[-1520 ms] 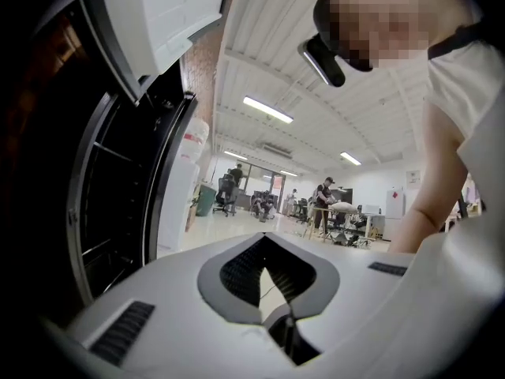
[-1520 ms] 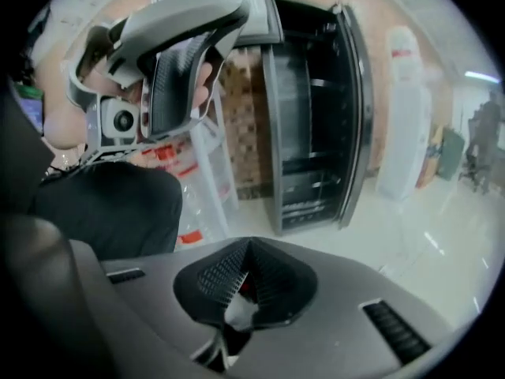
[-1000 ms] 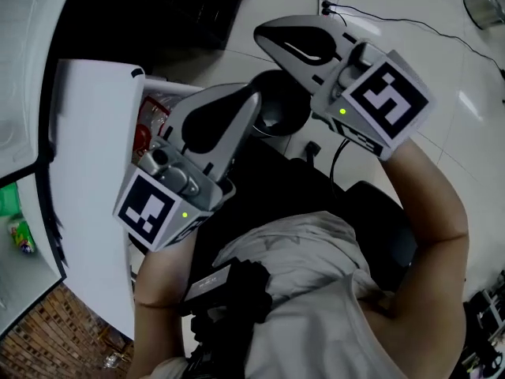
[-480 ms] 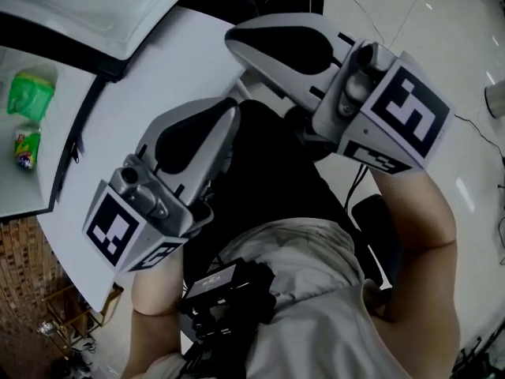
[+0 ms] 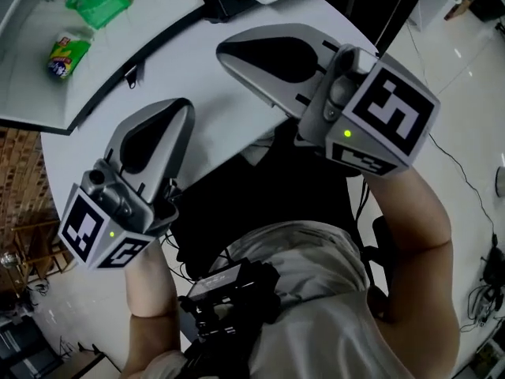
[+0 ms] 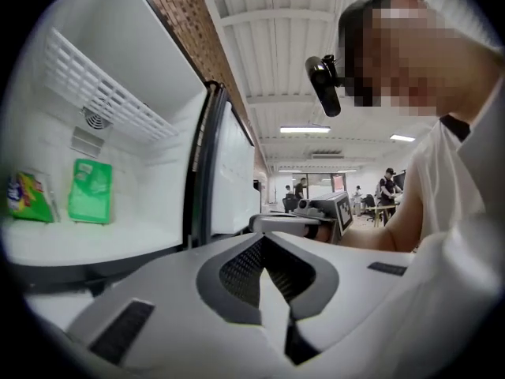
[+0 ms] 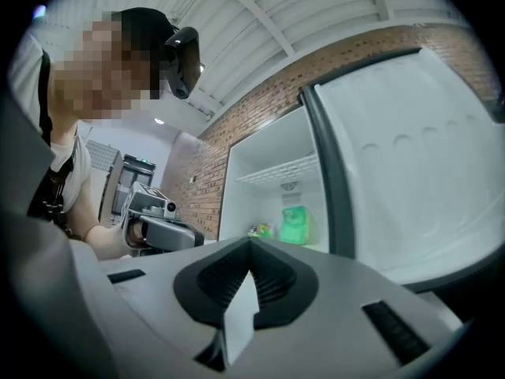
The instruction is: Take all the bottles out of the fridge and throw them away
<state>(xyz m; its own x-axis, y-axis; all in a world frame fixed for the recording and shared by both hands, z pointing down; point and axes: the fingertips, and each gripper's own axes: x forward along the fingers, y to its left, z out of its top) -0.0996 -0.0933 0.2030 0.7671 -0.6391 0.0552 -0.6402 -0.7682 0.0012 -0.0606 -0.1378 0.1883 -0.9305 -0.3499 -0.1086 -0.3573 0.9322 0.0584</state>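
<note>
Looking from the nearest point outward, the person's grey shirt (image 5: 316, 290) and a black device (image 5: 229, 298) on the chest fill the bottom of the head view, and both forearms reach up from there. The left gripper (image 5: 162, 121) and the right gripper (image 5: 237, 54) are held side by side and apart, the right one further up the head view. Each gripper's own view shows its jaws pressed together with nothing between them. Past their tips stands the open fridge (image 6: 142, 172). Its white compartment lies to the left of the left gripper's jaws in that gripper's view, and just right of the jaw tip in the right gripper view, well apart from both. On the compartment floor, toward its back wall, a green packet (image 6: 89, 190) stands upright, with a small colourful packet (image 6: 28, 197) just beside it toward the floor's outer side. A ribbed vent grille (image 6: 95, 93) runs under the compartment's ceiling. The fridge door (image 7: 418, 172) hangs open at the right of the right gripper view. A brick wall (image 7: 260, 109) rises behind the fridge, and a long room with small, distant figures shows beyond in the left gripper view.
</note>
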